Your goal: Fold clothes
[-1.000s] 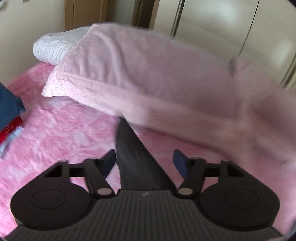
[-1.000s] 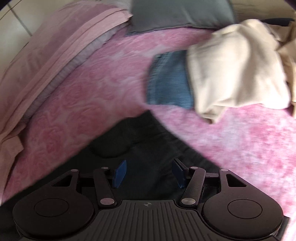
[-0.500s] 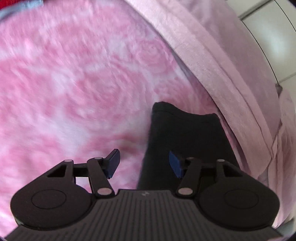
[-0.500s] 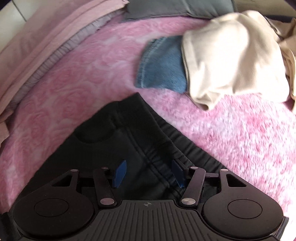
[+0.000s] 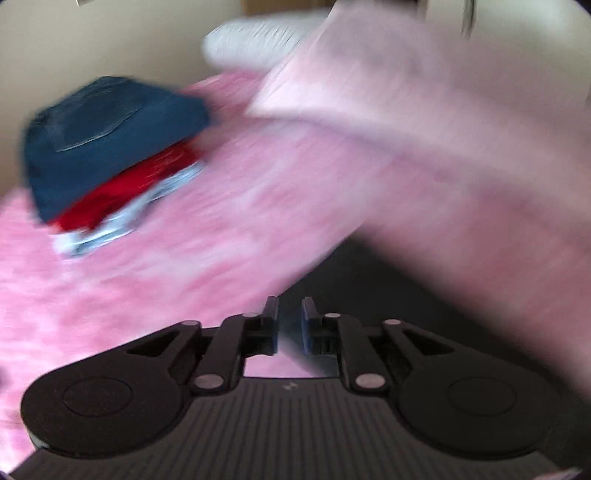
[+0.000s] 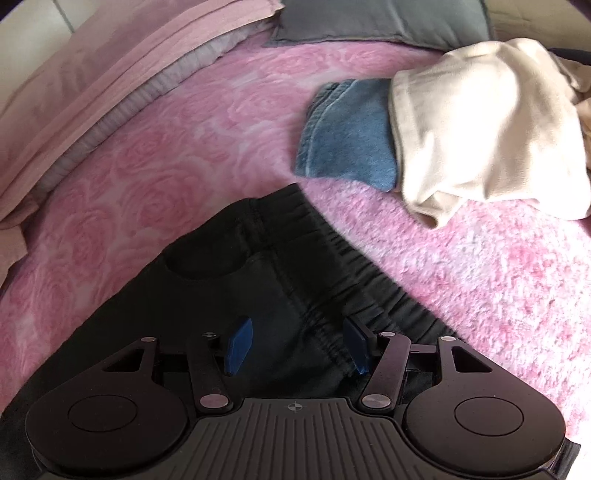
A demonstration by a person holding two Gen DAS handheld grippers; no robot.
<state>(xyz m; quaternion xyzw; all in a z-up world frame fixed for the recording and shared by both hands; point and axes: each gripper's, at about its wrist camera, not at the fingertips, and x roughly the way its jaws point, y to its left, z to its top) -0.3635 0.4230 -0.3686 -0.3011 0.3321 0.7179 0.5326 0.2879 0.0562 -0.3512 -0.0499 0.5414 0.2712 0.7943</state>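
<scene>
Black trousers (image 6: 229,280) lie flat on the pink rose-patterned bedspread (image 6: 184,147), their elastic waistband (image 6: 354,266) running down to the right. My right gripper (image 6: 297,343) hovers open just above the waistband, with cloth showing between its blue pads. The left wrist view is blurred by motion. There my left gripper (image 5: 290,317) has its fingers drawn almost together at the edge of the black trousers (image 5: 369,280), apparently pinching the cloth. A pink pillow (image 5: 406,92) lies right behind that dark cloth.
A folded stack, blue jeans (image 5: 110,140) over red and grey pieces, sits far left. A white striped pillow (image 5: 258,37) lies at the back. Ahead of my right gripper are a denim piece (image 6: 347,136), a cream garment (image 6: 480,129) and a grey cushion (image 6: 369,22).
My left gripper went from open over the trouser leg end to nearly closed on it, and its view swung up toward the folded stack. The right gripper stayed open and edged forward.
</scene>
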